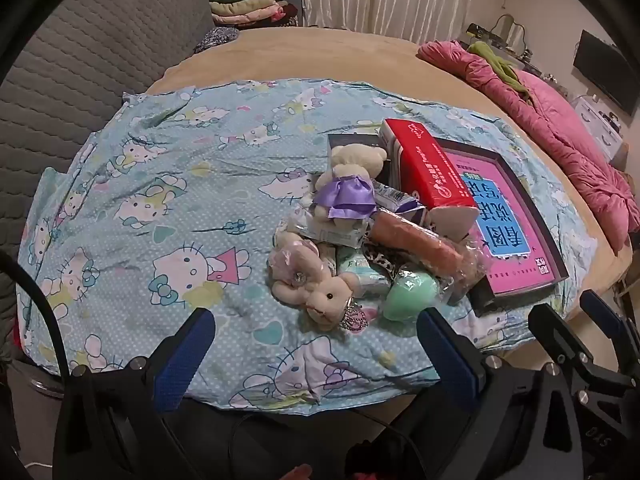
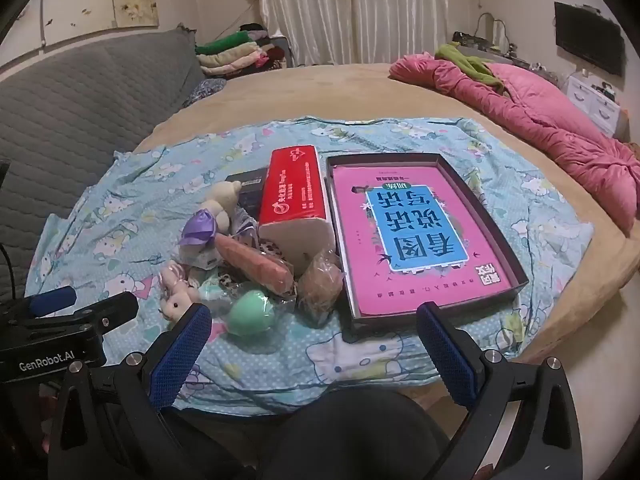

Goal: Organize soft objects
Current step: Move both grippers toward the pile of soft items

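Lying heaped on blue cartoon-cat sheet [image 2: 120,216], at 9 o'clock of pink-lined box [image 2: 424,236]: soft toys [image 1: 320,288], red tissue pack [image 2: 296,188]. Hovering released, empty: left hand-held gripper [image 1: 316,344], reading "GenRobot.AI"; right hand-held gripper [image 2: 316,340].

Red tissue pack [image 2: 296,192], mint-green egg [image 2: 253,312], pink book [image 2: 416,236], cat-patterned blue sheet [image 1: 160,184].

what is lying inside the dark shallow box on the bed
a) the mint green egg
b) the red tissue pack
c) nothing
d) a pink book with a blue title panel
d: the pink book fills the dark box, while the red tissue pack and mint green egg lie outside it to the left.
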Demonstrator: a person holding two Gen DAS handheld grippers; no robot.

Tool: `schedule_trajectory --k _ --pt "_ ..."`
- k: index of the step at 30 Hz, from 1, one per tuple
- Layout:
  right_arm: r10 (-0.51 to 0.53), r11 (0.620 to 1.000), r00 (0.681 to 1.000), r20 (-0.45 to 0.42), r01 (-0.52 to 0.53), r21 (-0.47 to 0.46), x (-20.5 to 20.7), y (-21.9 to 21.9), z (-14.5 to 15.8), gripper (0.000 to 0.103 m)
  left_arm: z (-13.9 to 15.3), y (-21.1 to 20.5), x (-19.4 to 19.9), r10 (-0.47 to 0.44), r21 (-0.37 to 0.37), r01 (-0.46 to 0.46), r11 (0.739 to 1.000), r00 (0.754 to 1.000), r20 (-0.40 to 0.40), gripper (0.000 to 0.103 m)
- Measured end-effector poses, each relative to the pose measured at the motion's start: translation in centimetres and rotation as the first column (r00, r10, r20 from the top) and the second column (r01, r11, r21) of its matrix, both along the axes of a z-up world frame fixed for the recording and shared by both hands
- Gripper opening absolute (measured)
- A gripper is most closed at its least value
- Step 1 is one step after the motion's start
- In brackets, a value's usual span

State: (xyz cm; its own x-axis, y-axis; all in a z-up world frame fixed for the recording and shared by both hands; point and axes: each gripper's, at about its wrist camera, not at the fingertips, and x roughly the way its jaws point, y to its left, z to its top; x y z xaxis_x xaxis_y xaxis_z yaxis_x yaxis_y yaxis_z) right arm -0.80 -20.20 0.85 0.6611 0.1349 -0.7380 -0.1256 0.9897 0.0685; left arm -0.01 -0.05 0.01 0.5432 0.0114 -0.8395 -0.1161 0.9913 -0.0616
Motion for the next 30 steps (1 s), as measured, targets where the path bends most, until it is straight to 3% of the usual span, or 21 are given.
schedule_trajectory --k 30 --pt "-0.015 1.0 0.999 -0.029 0.015 -0.016 -0.02 -0.11 -0.2 0.102 0.54 -0.47 -0.2 -0.03 -0.007 0.03 1.0 0.999 0.016 0.102"
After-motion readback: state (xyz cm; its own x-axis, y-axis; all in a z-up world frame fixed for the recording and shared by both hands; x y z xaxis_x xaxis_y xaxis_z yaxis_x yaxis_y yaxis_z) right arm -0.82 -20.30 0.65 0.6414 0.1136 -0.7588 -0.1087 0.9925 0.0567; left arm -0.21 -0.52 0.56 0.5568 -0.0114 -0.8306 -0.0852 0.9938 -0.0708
